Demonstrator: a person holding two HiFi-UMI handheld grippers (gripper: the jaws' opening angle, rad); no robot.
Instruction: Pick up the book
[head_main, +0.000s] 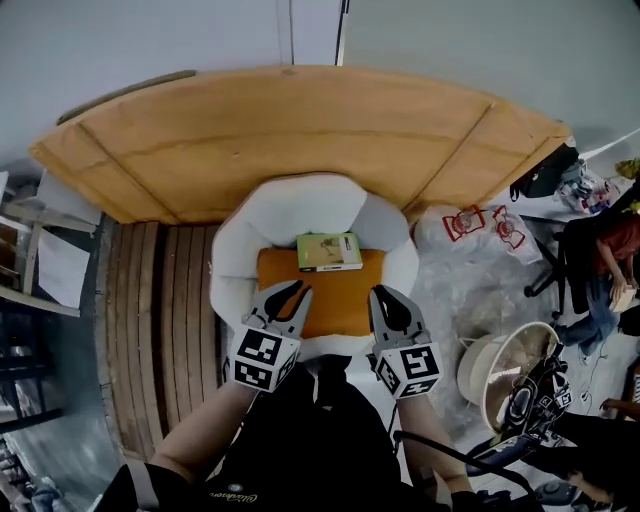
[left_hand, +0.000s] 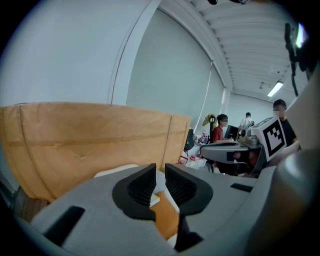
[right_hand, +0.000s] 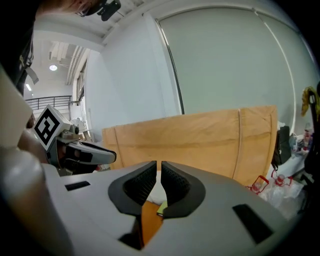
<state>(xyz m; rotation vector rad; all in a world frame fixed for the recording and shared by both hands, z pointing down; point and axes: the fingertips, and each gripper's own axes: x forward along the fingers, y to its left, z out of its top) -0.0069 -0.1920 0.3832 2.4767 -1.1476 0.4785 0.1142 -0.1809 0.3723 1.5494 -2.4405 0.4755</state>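
A green-and-white book (head_main: 329, 252) lies flat at the back of the orange cushion (head_main: 335, 300) of a white armchair (head_main: 300, 205). Both grippers hover over the cushion's front, short of the book. My left gripper (head_main: 298, 292) is shut and empty, to the book's near left. My right gripper (head_main: 384, 294) is shut and empty, to its near right. In the left gripper view the jaws of the left gripper (left_hand: 160, 167) stand together, a sliver of the book (left_hand: 154, 199) below them. The right gripper (right_hand: 158, 164) shows the book's green edge (right_hand: 163, 207) under its jaws.
A curved wooden panel (head_main: 300, 130) wraps behind the armchair. Wooden slats (head_main: 165, 300) lie to its left. White plastic bags (head_main: 470, 228) and a round white basket (head_main: 505, 375) sit on the right floor. A person in red (head_main: 610, 250) sits at far right.
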